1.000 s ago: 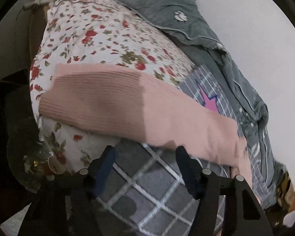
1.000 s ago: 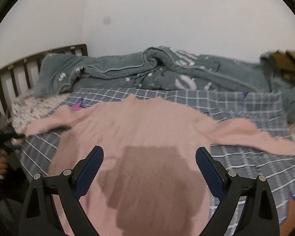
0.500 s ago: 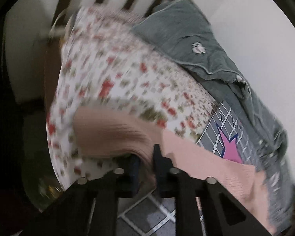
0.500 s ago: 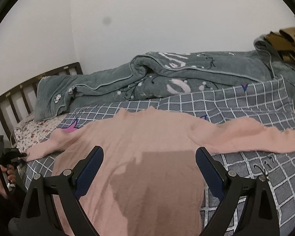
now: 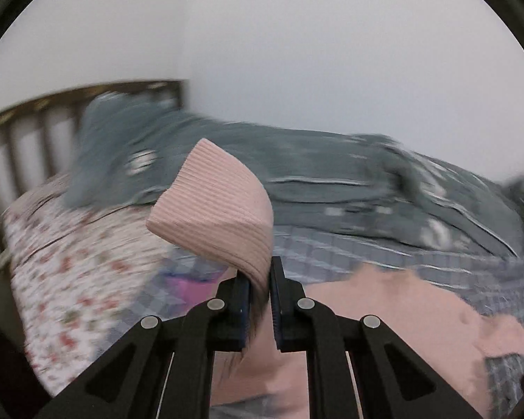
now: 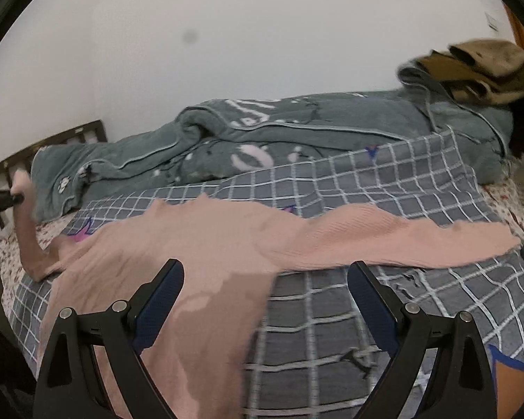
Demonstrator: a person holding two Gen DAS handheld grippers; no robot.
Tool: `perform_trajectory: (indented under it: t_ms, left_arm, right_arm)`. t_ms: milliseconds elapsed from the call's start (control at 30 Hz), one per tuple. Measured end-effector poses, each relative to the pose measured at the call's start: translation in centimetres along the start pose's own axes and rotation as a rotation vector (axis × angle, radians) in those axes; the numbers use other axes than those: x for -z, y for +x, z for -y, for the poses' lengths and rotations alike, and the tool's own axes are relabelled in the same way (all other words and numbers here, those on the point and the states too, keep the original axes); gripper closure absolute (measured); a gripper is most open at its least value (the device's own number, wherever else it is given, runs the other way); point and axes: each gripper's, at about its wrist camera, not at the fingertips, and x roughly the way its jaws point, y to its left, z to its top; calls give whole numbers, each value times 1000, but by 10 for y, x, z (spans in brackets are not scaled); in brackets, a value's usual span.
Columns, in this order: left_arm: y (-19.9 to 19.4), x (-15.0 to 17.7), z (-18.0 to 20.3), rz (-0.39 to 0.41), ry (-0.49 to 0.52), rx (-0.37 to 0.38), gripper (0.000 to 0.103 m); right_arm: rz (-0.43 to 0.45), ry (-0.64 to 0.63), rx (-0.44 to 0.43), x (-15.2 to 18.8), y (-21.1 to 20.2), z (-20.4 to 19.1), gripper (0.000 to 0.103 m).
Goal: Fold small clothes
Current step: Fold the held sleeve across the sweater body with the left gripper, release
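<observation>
— So, which step are you in the middle of?

— I am judging it to be the first sleeve fold. Starting at the left: my left gripper [image 5: 260,296] is pinching the ribbed cuff of the left sleeve [image 5: 216,209], its jaws nearly together with the knit between them, and the cuff is standing up and curling over above the fingers. In the right wrist view that sleeve is rising off the bed at the far left edge while the rest is lying flat.

— And where is the garment lying?

— The pink sweater [image 6: 178,244] is lying spread on the grey checked sheet [image 6: 384,188], body in the near left and middle, neckline toward the far side. The grey-green quilt [image 6: 297,129] is lying bunched along the wall behind it, and the floral sheet [image 5: 80,262] is showing at the left by the headboard [image 5: 24,129].

— What is your other hand doing?

— My right gripper [image 6: 265,303] is hanging above the near hem with its jaws spread wide, gripping nothing. Further right, the right sleeve [image 6: 419,244] is lying stretched out flat across the sheet, not yet folded.

— What is the next move asking of you?

— I am thinking the left needs to carry the cuff rightward over the body and lay it down flat before letting go. The knit is looking soft and limp, so it may be bunching if I let go too high. After that, the right sleeve is waiting for my right gripper.
</observation>
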Motion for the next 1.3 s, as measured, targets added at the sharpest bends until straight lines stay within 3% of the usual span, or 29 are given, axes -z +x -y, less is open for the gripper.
perform_trajectory:
  t_ms: [167,333,433,500,567,600,667,700,733,800,900,1100,1200,1233,1300]
  left_arm:
    - [9,13,130,-27,133,142,93]
    - [37,70,253,-131,306,225,92]
    - [62,107,289,-260,358,233,91]
    - [71,125,293,-316,357,249,90]
    - [70,131,294,-330,376,253,68]
    - [65,131,294,-324,385,260,58]
    - [52,126,282,-279,377,286,10]
    - [42,123,275,-232,364,291,8]
    - [29,118,261,-172,354,290,8]
    - [18,112,243,-133,355,260,8]
    - [18,104,207,-122,327,210,8]
    - [31,96,84,-123,195,20,8]
    - [52,92,37,-184,123,5,14]
    - [61,91,20,-212,83,20,21]
    - [71,93,2,-241,34,62,23]
  right_arm:
    - [19,53,21,-2,-8,30,9]
    - [17,175,-16,-6,-12,62,9]
    - [14,199,-12,-5,-13,73,9]
    - [19,192,2,-4,-14,75,9]
    - [13,192,-1,-5,-13,77,9]
    - [9,192,-8,-6,-12,78,9]
    - [7,191,-15,-6,-11,76,9]
    - [7,184,-22,-7,-11,71,9]
    - [8,177,-24,-7,-11,68,9]
    - [11,162,-28,-7,-11,59,9]
    - [6,155,-36,-5,-10,49,9]
    - [-21,128,-39,-2,0,21,9]
    - [-29,107,-39,-2,6,8,9]
    - [-33,99,-36,-2,8,5,9]
    - [-44,80,-26,-1,12,-3,9]
